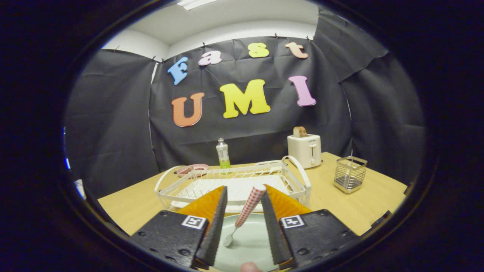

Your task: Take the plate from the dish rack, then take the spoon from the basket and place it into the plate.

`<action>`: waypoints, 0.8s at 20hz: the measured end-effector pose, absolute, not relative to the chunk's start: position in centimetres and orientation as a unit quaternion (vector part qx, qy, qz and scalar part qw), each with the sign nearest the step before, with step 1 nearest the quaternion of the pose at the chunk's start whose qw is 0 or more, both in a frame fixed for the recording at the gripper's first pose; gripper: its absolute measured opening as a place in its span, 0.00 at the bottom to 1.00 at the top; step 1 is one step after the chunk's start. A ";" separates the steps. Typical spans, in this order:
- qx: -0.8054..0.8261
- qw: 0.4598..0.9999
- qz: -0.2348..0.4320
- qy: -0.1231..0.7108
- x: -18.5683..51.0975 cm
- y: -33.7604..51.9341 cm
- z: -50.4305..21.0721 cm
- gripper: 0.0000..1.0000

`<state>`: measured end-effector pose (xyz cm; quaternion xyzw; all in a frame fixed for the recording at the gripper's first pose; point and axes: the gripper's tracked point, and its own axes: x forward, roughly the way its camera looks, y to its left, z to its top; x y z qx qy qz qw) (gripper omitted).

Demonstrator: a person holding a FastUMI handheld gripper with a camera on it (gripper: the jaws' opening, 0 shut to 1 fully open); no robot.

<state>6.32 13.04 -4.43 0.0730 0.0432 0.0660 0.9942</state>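
A pale green plate (249, 245) lies on the wooden table just in front of the white dish rack (234, 181), under my fingers. A spoon (245, 211) with a red-and-white checked handle stands tilted between the fingers. Its bowl rests on the plate and its handle top leans against the right finger (270, 215). The left finger (215, 223) stands apart from the spoon. My gripper (244, 187) is open, with a wide gap between the fingers. The wire basket (349, 174) stands beyond them on the right.
A white toaster (304, 150) with a slice of bread stands behind the rack on the right. A small green bottle (223, 153) and a pink dish (193, 169) sit behind the rack. A person's fingertip (250, 267) shows at the plate's near edge.
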 end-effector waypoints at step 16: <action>0.035 0.998 0.029 -0.044 -3.7 2.2 1.5 0.96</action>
